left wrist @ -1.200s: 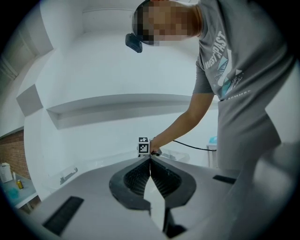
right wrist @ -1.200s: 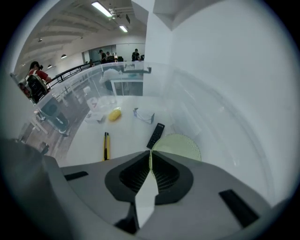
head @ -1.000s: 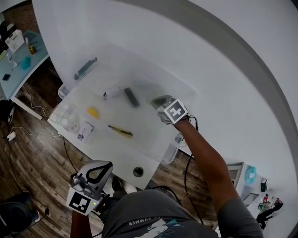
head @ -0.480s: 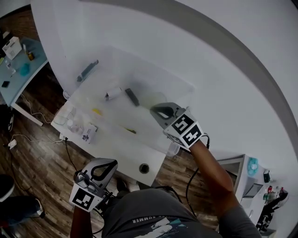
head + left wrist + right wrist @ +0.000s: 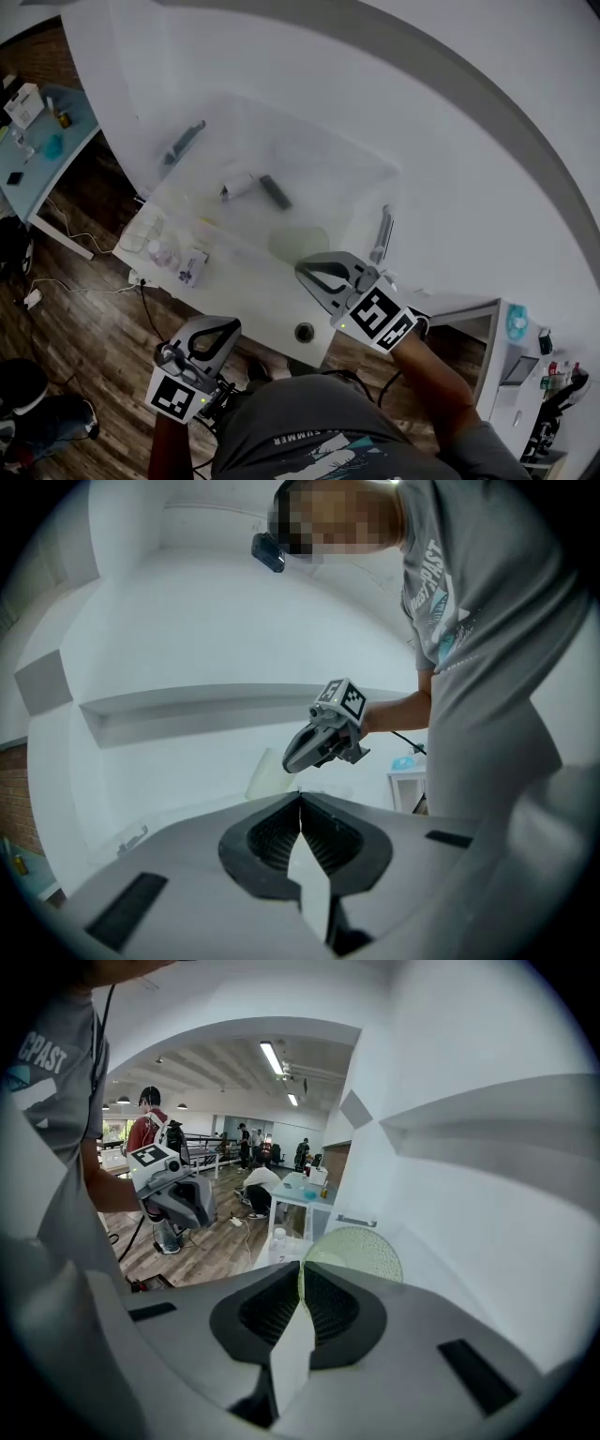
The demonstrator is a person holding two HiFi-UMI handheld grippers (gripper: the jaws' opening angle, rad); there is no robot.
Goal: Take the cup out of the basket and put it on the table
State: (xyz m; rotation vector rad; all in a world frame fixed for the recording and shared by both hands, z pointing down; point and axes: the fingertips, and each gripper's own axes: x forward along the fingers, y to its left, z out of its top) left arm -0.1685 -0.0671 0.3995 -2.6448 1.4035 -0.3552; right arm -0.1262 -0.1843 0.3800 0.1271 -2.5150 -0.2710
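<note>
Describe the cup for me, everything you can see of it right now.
The cup is pale green and translucent. It looks like thin plastic with a fine dotted texture and tapered sides. The right claw is pinched shut on its wall at the rim and holds it tilted in the air; nothing else touches it. In the head view it shows against the near part of the clear basket; whether it has cleared the basket's rim can't be told.

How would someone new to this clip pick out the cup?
On the white table stands a clear basket. Toward its near side, held by the right gripper, is the cup: pale green and dimpled, unlike the dark bar and white tube.
</note>
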